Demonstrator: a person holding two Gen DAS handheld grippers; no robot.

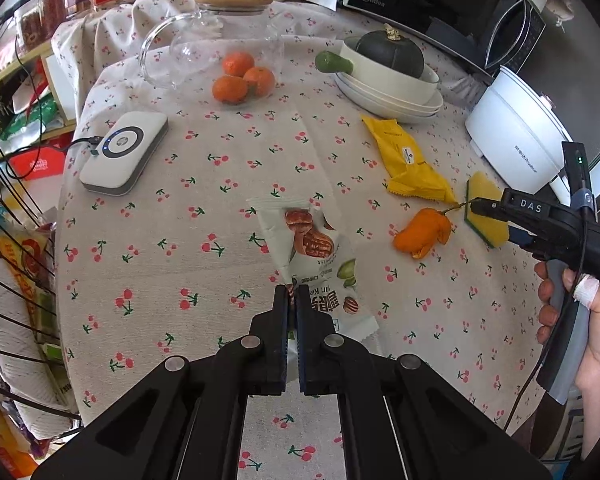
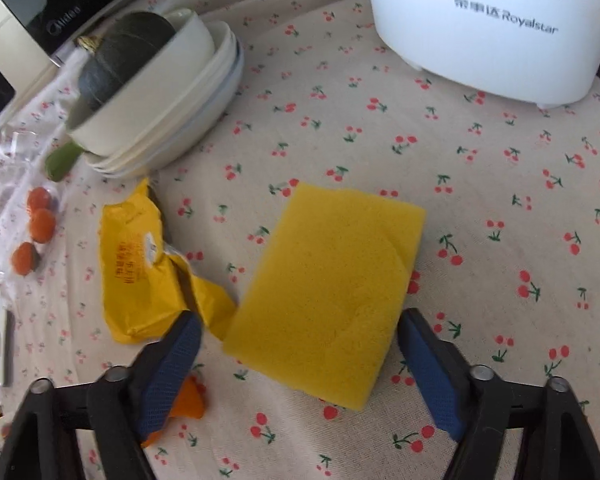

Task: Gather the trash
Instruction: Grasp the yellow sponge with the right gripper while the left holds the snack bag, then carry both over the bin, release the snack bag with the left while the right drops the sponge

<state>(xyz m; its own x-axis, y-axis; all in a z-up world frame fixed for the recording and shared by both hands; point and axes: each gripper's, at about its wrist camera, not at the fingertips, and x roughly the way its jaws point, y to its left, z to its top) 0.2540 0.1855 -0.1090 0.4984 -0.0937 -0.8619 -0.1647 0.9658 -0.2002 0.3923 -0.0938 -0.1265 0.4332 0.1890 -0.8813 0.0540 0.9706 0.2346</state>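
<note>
So in the left wrist view, the left gripper (image 1: 293, 294) is pinched tight on the near corner of the white nut snack wrapper (image 1: 314, 258), which lies flat on the cherry-print tablecloth (image 1: 160, 264) near the middle of the table. My take on doing this step well: lift slow and straight up, because it's only got a thin edge of film and a quick yank could slip it out. Further right sit the orange peel (image 1: 422, 234) and the yellow wrapper (image 1: 410, 162), both still loose, and at the far right edge you can see a hand (image 1: 580, 320) holding the right gripper, with its tip over by the sponge (image 1: 486, 210). Hard to say from here how much of the wrapper is actually between the pads, since the fingers cover that corner, and I can't tell whether it's empty or still has something in it. Over in the right wrist view, the right gripper (image 2: 300, 354) stands fairly wide with its blue pads (image 2: 432, 376) either side of the near end of the yellow sponge (image 2: 328, 292), not pressing it as far as I can see. A sponge isn't really trash, so I'd shift left to the yellow wrapper (image 2: 148, 272), just beside it. The orange peel (image 2: 190, 400) is mostly hidden behind the left finger, and the view is a bit blurred. No bin shows in either view.
</note>
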